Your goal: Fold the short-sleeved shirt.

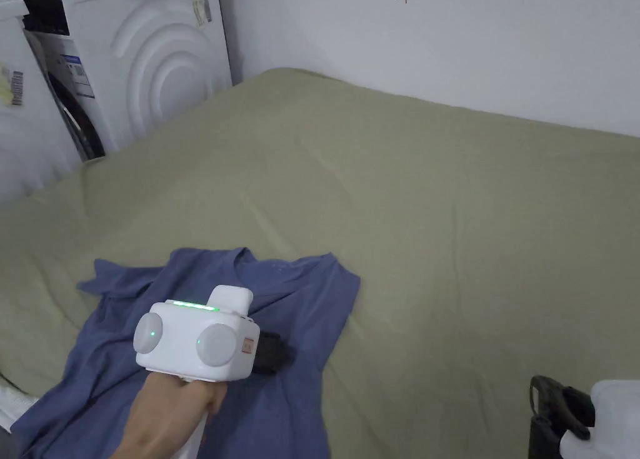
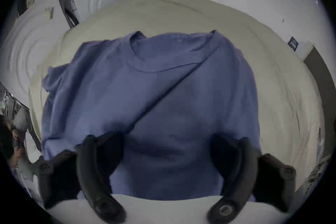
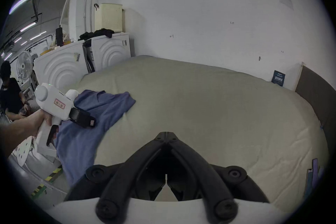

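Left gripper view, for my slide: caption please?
Open left gripper poised over a blue short-sleeved shirt on the bed.

i count one blue shirt on one bed with an olive-green sheet. i hold two grippers: my left gripper and my right gripper. two white washing machines stand side by side, with one cream basket on top. one fan and one other person are further off.
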Tool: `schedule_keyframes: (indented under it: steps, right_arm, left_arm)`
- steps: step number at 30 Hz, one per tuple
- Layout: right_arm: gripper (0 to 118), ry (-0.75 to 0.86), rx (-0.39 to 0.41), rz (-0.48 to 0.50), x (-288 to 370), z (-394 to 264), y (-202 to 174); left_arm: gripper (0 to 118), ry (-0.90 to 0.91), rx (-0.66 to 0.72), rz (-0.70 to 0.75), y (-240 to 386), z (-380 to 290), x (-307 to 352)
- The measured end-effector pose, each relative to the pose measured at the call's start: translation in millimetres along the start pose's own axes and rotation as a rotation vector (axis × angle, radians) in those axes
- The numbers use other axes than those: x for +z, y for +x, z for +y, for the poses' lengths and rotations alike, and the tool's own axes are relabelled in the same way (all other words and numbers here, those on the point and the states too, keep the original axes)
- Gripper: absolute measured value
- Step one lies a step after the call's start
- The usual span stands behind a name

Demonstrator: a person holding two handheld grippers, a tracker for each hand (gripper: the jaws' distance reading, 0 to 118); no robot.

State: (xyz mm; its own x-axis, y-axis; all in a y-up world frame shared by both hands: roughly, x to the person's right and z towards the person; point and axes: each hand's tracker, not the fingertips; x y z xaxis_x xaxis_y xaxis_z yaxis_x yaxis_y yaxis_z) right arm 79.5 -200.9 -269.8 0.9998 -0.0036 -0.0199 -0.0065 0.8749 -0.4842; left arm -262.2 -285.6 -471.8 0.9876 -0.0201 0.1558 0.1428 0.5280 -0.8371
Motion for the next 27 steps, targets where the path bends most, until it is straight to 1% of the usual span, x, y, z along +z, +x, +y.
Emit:
schedule_keyframes:
  steps: [1,2,3,4,6,8,10,12,14,18,20,23,26,27]
  right_arm:
    - [2,0.002,-0.01,-0.007,3.7,-0.6,3.8]
    - [2,0.002,-0.021,-0.01,7.3,-0.7,8.0]
    - [2,0.002,-0.027,-0.009,10.9,-0.7,12.0]
    - [2,0.0,-0.031,-0.019,16.0,-1.0,15.9]
    - [2,0.011,-0.032,-0.036,29.5,-1.8,25.4]
    - [2,0.024,-0.028,-0.068,44.5,-2.3,37.1]
    - [2,0.037,-0.038,-0.097,59.3,-3.0,51.7]
    - [2,0.046,-0.048,-0.13,73.8,-3.9,66.1]
    - [2,0.054,-0.064,-0.161,89.9,-6.3,82.3]
    - [2,0.068,-0.088,-0.234,118.5,-13.6,112.0]
    - [2,0.073,-0.108,-0.271,132.5,-18.4,128.3]
    - [2,0.076,-0.14,-0.333,149.9,-27.2,152.6]
    - [2,0.067,-0.184,-0.381,161.7,-36.4,176.6]
    - [2,0.065,-0.196,-0.394,164.9,-39.6,183.3]
  left_arm:
    - [55,0.028,-0.002,0.005,1.0,-0.2,8.0]
    - [16,0.046,-0.005,0.014,0.1,0.7,13.9]
    - [0,0.049,-0.001,0.046,-0.6,1.4,15.9]
    - [0,0.063,0.028,0.01,-4.9,0.9,21.3]
    - [0,0.062,0.054,-0.005,-7.0,4.6,32.2]
    - [0,0.112,0.036,-0.023,5.4,10.3,55.1]
    - [0,0.142,0.032,-0.088,21.7,21.1,76.9]
    - [0,0.187,-0.02,-0.113,47.8,33.7,99.0]
    - [0,0.25,-0.106,-0.132,83.0,50.4,120.7]
    - [0,0.314,-0.197,-0.247,162.9,87.0,150.2]
    - [0,0.34,-0.256,-0.31,214.0,99.5,162.7]
    - [0,0.34,-0.346,-0.421,293.4,109.4,174.1]
    - [0,0.325,-0.436,-0.512,371.5,103.9,174.7]
    - [0,0.314,-0.446,-0.548,391.9,100.2,172.6]
